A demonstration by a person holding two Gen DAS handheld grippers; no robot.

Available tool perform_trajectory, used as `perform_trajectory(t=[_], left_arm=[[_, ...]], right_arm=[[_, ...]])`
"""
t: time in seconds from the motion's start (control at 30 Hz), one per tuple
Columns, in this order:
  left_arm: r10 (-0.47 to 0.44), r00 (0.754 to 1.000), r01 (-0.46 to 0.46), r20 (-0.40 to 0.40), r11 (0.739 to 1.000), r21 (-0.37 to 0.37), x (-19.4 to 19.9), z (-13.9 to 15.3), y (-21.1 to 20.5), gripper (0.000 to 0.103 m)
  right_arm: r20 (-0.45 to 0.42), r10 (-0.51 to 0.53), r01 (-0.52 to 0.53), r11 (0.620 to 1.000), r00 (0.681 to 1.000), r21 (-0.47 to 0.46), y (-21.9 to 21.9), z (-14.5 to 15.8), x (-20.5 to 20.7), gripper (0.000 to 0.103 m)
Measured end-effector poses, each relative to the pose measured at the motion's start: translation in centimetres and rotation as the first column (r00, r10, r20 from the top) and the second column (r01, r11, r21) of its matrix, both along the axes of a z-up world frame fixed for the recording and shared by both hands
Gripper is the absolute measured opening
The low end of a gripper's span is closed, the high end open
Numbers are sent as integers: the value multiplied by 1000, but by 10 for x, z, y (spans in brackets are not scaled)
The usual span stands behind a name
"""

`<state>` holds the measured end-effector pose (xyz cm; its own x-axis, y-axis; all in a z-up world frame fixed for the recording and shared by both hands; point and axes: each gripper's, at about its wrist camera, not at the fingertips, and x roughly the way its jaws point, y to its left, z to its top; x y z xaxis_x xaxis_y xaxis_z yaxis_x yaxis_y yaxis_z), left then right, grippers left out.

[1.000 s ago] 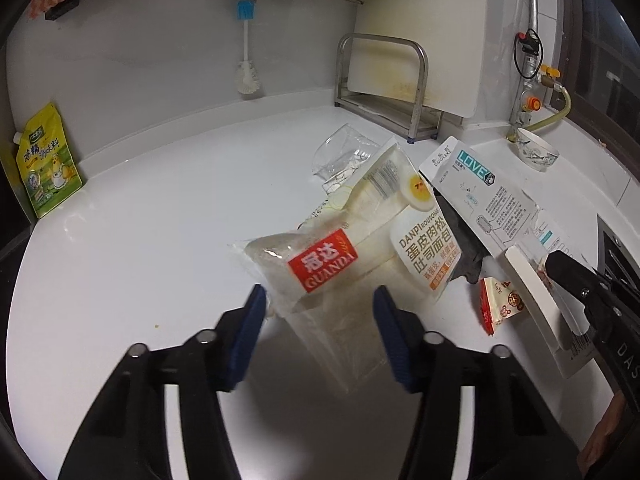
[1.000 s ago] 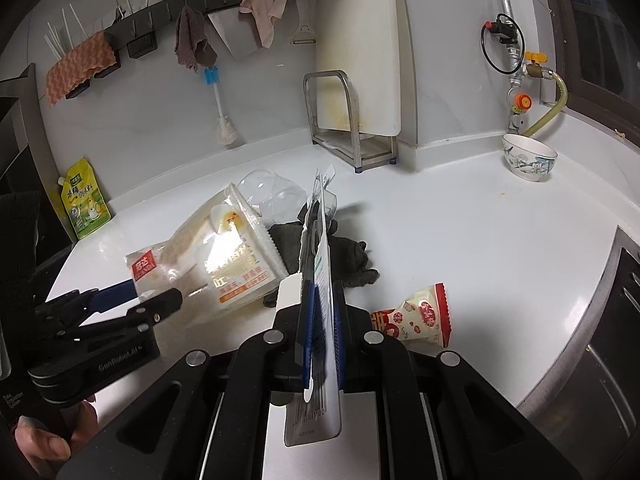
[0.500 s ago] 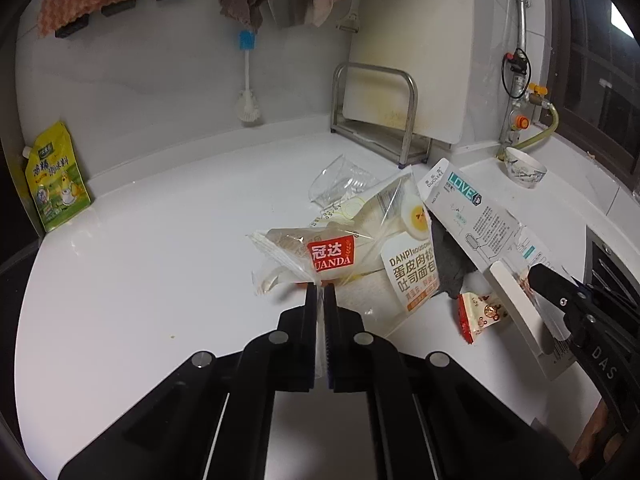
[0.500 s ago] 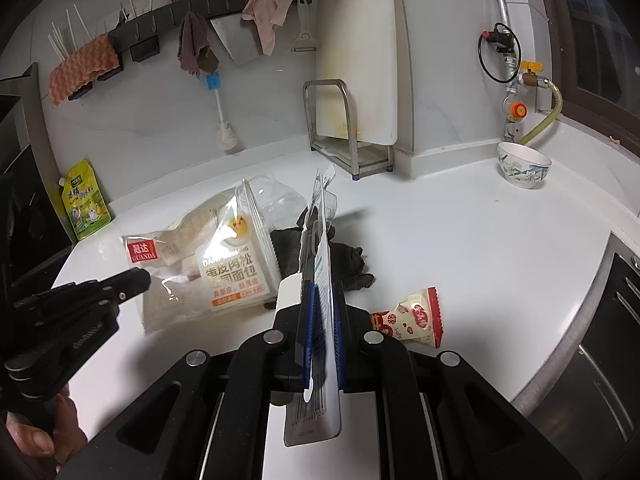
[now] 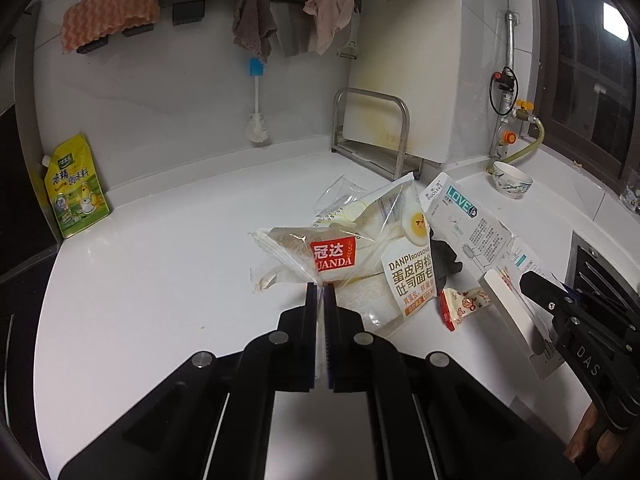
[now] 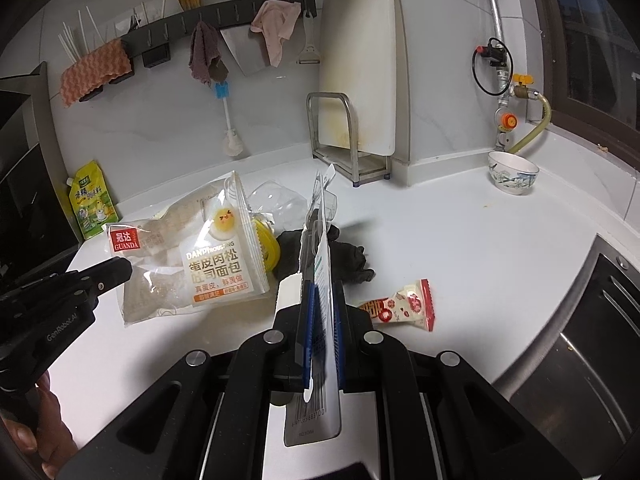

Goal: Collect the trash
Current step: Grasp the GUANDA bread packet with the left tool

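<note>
My left gripper (image 5: 319, 290) is shut on the edge of a clear wrapper with a red GUANDA label (image 5: 332, 256), lifted slightly off the white counter (image 5: 160, 280). An orange-and-white DANPI bread bag (image 5: 408, 276) leans against that wrapper. My right gripper (image 6: 320, 300) is shut on a flat white LOVE package (image 6: 322, 240), held on edge above the counter. In the right wrist view the left gripper (image 6: 116, 272) pinches the GUANDA wrapper (image 6: 132, 240) beside the bread bag (image 6: 220, 264). A red-and-white candy wrapper (image 6: 404, 308) and a black glove (image 6: 348, 260) lie on the counter.
A clear plastic piece (image 5: 340, 196) and a yellow lid (image 6: 266, 244) lie behind the bags. A yellow pouch (image 5: 76, 188) leans on the wall at left. A cutting-board rack (image 6: 348, 152) and a bowl (image 6: 512, 172) stand at the back. A steel sink (image 6: 600, 340) borders the right.
The left gripper's jaws closed on the GUANDA wrapper's edge and lifted it back, tipping the bread bag up. The right gripper rose a little, still holding the white package.
</note>
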<state>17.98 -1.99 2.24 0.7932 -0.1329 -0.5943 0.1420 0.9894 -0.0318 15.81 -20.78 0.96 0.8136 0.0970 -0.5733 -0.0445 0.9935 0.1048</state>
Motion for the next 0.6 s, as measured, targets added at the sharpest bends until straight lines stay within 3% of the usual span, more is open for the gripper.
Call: perform_trajectory(t=[0.6], left_arm=[[-15,1000,15,17,1000,-8,-109,15,24,4]], right_arm=[[31,-36,36,999,999,4,20,24,-126,9]])
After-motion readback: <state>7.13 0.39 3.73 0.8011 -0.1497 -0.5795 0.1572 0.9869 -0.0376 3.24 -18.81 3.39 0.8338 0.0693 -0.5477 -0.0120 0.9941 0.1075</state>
